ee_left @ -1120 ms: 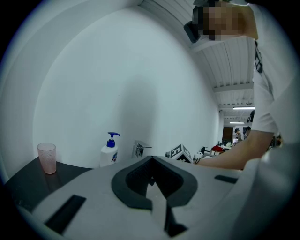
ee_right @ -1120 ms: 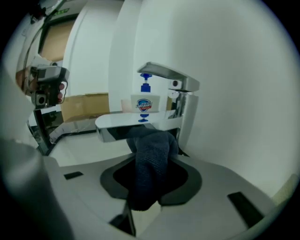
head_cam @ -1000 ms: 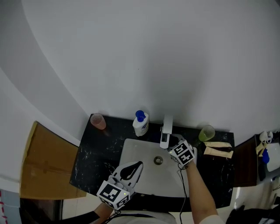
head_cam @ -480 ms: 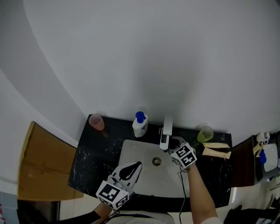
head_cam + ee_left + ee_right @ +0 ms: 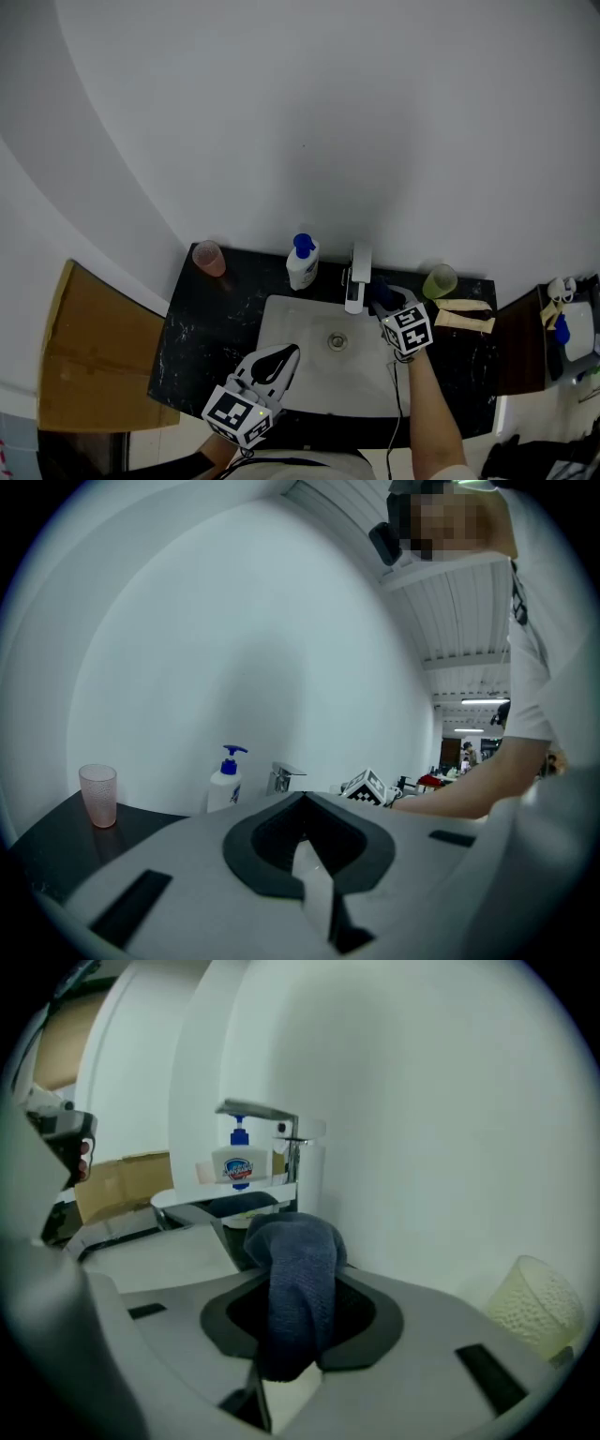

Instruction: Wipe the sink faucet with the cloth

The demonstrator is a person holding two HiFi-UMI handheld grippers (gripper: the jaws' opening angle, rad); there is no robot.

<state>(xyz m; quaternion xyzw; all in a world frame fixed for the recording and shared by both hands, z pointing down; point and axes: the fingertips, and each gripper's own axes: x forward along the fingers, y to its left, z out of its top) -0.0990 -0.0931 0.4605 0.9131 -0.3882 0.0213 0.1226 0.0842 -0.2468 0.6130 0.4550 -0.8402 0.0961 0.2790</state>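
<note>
Nearest us, the left hand-held gripper [image 5: 284,356] hangs over the front edge of the sink [image 5: 281,323], jaws together on nothing, probably parked clear of the work. Farther back, the right hand-held gripper [image 5: 382,300] pinches the cloth [image 5: 295,1279], a wad bulging past its jaws as a wiping pad. It sits just right of the faucet [image 5: 355,277], but I can't confirm contact.
</note>
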